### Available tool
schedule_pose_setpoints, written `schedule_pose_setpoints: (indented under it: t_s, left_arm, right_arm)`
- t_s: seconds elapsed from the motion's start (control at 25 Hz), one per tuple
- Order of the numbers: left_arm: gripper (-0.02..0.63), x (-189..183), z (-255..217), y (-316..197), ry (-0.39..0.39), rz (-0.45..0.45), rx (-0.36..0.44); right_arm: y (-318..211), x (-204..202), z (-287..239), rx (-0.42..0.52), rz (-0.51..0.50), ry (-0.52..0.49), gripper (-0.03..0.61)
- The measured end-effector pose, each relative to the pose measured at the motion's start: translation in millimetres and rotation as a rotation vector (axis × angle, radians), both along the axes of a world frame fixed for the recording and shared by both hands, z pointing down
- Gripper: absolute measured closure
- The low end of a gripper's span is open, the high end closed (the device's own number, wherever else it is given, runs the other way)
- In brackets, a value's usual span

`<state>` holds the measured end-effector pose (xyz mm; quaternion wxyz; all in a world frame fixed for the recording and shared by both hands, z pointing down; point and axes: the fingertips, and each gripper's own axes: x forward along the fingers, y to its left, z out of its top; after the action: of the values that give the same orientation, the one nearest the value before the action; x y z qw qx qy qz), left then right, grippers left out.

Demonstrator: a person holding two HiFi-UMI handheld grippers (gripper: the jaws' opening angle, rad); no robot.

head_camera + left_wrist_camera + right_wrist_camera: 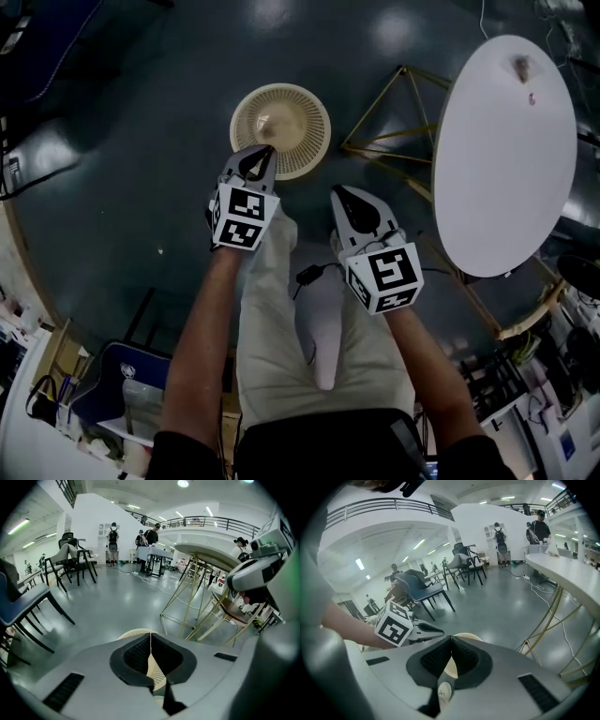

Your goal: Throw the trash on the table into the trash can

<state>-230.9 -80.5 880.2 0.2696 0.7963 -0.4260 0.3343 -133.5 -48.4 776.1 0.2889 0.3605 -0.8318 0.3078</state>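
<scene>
Over the glossy floor (141, 112) beside the white table (506, 159), left gripper (266, 149) and right gripper (338, 191) are pressed together.

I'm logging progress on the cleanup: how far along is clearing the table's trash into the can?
Done: unclear; the trash can on the floor may hold something, but I can't tell. In hand: nothing; the left gripper, above the can's rim, and the right gripper are both shut and empty. Remaining: a crumpled piece and a small pink scrap sit on the white table.
</scene>
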Motion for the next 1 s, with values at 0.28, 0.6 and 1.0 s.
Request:
schedule_pose_setpoints:
  t_s: [0.28, 0.6, 1.0]
  left_arm:
    - [0.597, 10, -63, 2, 0.019, -0.009, 0.051]
    - [0.597, 20, -144, -2, 0.048, -0.049, 0.117]
    - [0.598, 38, -266, 6, 0.126, -0.105, 0.204]
  right_arm:
    - [-1, 5, -43, 0.033, -0.002, -0.013, 0.561]
    - [-13, 15, -97, 0.074, -0.006, -0.019, 0.561]
    - [-32, 38, -194, 0.151, -0.026, -0.023, 0.561]
